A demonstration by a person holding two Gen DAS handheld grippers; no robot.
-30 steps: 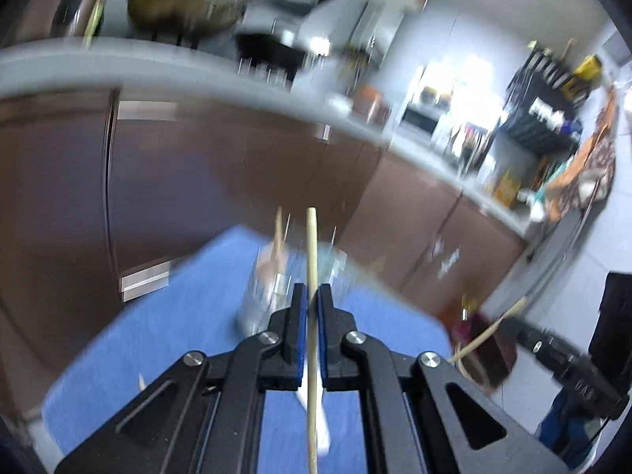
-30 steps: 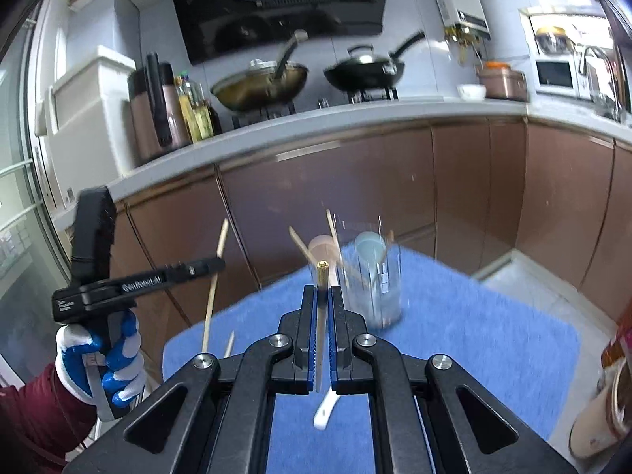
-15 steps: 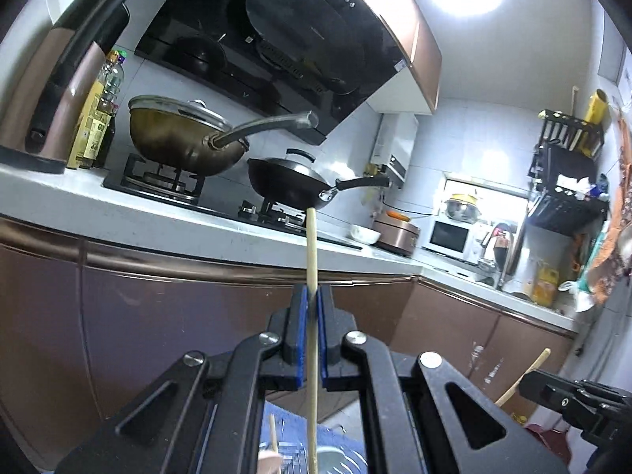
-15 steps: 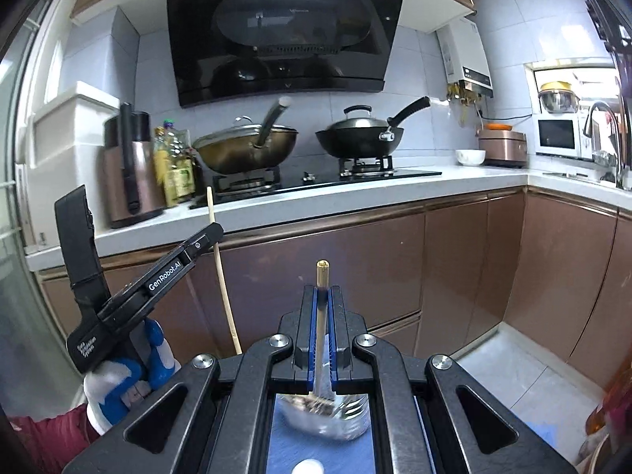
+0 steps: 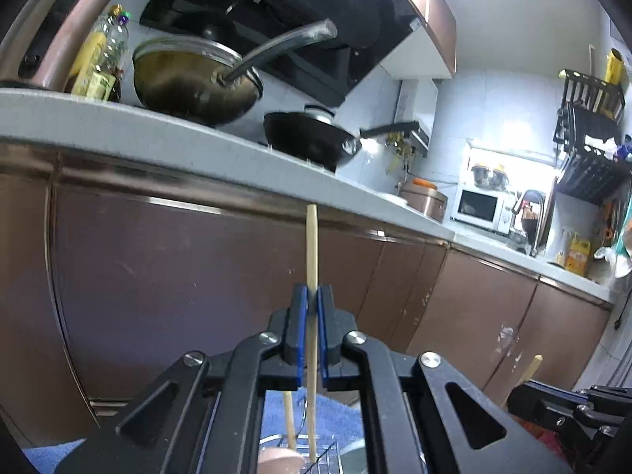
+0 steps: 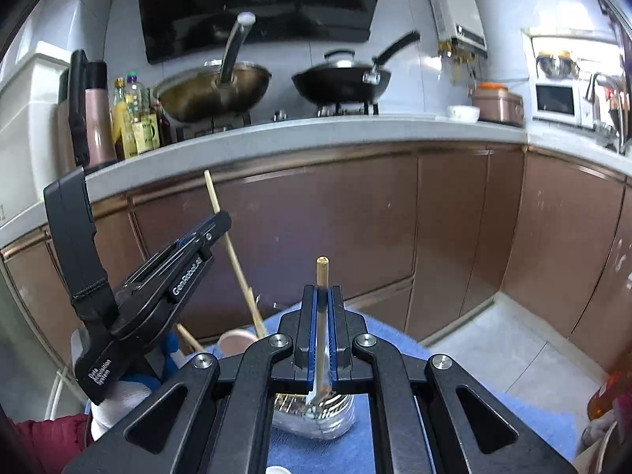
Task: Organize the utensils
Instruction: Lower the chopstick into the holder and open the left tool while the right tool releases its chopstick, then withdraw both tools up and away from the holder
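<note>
My left gripper is shut on a wooden chopstick, held upright with its lower end over a clear holder and a pink cup, where another chopstick stands. My right gripper is shut on a fork with a wooden handle; its tines hang over a clear container on the blue cloth. The left gripper with its chopstick also shows in the right wrist view, above the pink cup.
A brown cabinet front and grey counter stand behind the table. Two woks sit on the stove. Bottles stand at the left. A white spoon lies on the cloth near me.
Both grippers tilted up and then lowered a little with their utensils. The left chopstick's lower end has come down to the pink cup and clear holder.
</note>
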